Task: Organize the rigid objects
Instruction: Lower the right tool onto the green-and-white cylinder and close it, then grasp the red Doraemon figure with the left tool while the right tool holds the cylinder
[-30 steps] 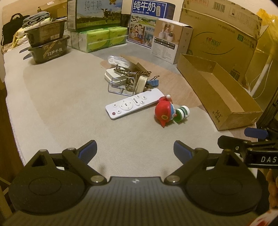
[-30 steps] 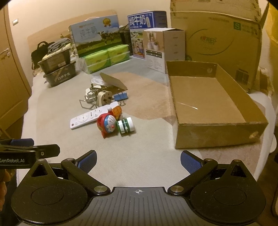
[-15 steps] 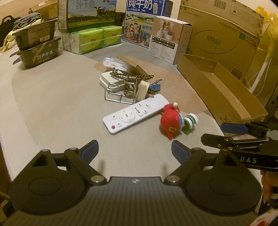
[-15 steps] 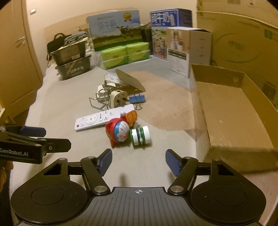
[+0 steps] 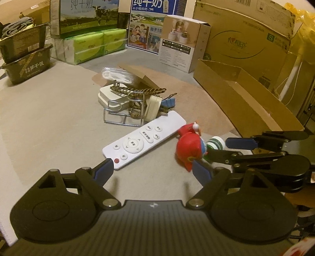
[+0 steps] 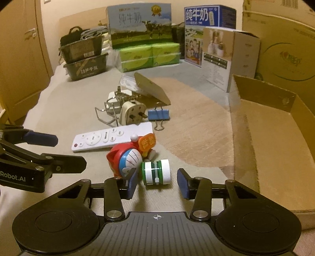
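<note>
One view only – right wrist – shows binder clip [image 6: 158,114] whole.

In the right wrist view "纯牛奶" stands on the green milk carton [image 6: 138,25] at upper centre and on the blue milk carton [image 6: 208,17] at upper right. "Robot.AI" is printed on the left gripper [image 6: 59,151] at the left edge. An "S" label marks the big cardboard box [image 5: 246,39], upper right of the left wrist view.

Remote [image 6: 112,138] lies behind toy [image 6: 126,159], spool [image 6: 156,172] right of toy, box [image 6: 275,157] farther right
</note>
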A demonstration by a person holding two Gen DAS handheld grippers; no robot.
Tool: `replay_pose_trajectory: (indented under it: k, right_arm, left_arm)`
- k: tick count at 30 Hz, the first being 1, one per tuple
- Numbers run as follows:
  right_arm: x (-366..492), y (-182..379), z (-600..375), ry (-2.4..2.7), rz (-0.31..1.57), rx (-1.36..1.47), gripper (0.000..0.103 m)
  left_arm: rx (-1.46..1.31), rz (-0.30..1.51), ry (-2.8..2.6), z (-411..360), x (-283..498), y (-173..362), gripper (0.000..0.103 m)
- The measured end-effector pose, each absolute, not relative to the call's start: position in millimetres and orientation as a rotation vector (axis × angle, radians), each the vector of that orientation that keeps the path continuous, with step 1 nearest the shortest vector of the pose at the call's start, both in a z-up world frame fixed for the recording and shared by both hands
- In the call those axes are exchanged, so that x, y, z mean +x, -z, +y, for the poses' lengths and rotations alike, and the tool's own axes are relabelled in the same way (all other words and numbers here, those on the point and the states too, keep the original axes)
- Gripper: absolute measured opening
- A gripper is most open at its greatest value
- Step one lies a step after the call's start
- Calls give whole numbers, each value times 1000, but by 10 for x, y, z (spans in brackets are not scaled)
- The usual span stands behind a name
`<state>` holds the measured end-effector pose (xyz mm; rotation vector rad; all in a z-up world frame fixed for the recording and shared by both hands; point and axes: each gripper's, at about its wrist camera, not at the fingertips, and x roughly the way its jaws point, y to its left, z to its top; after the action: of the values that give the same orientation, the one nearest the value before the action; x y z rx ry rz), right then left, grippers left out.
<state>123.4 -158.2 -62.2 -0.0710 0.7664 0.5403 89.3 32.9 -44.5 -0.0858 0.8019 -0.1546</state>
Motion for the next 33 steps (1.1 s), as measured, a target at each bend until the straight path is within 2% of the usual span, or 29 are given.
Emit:
replay_pose_trajectory:
  k: [5,7,9,17,26,28,33]
  right_arm:
    - [1244,642,-1587,-537,768,-68,42]
    - [1247,646,-1582,-535,771,-71,36]
    - [1252,643,-1585,-537,772,-67,35]
    - [1300,641,-1615,-531,791,-34,32]
    - [1257,592,-1761,-511,796,3,32]
    - [1249,596,-1771,-512,798,3,32]
    - [1255,607,-1801,-494,801,14,32]
  left_arm:
    - [-88,796,177,299,902,461,84]
    - [-86,792,184,288,906,457,84]
    - [-85,790,189,285,911,457,84]
    - [-27,776,240,214,974,502,82]
    - [76,733,353,4,1085,596,68]
    - [94,724,378,-33,1128,612,61]
    - [101,721,423,-72,1263,661,57]
